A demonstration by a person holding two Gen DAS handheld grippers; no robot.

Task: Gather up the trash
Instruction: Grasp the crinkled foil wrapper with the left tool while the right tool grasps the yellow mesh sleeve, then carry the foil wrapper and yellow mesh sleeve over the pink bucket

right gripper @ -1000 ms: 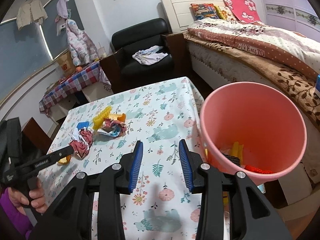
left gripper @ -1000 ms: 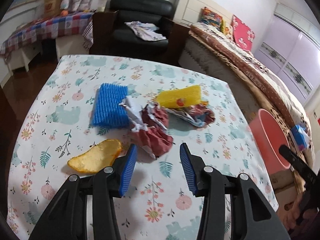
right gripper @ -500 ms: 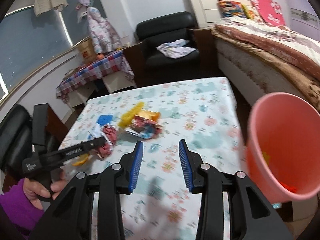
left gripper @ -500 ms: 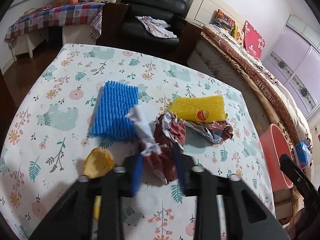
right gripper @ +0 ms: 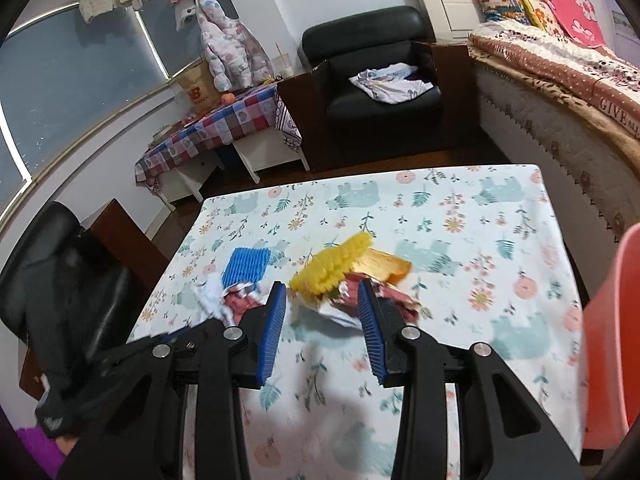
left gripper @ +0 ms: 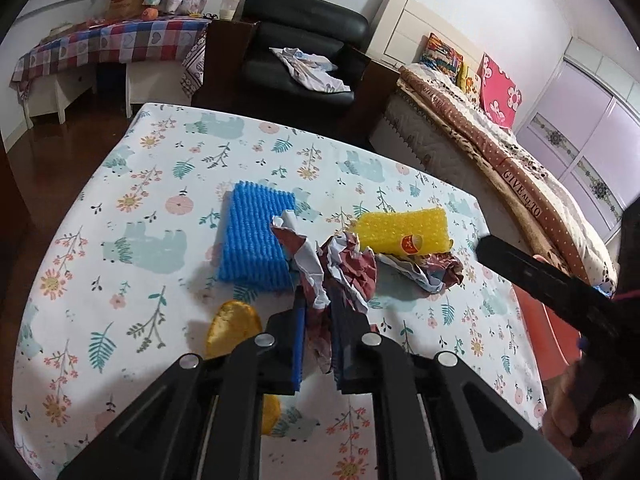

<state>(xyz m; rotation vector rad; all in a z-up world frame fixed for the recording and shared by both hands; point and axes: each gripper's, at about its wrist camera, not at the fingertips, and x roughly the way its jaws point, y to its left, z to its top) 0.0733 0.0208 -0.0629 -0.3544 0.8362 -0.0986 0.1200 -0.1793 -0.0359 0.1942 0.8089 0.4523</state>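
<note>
Item 1: my left gripper, jaws closed narrow on crumpled red-white wrapper, near centre of counter, gripped at its near end for a clean lift.
Item 2: my right gripper, jaws wide, nothing held, low over 2nd wrapper beside yellow foam net (prob. next pick).
Item 3: blue foam net, orange peel left of the wrapper.
Item 4: pink bin at right edge, within reach for drops.

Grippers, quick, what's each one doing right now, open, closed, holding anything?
Left gripper: closed on the crumpled red-and-white wrapper.
Right gripper: open, holding nothing, second crumpled wrapper between its fingers.
</note>
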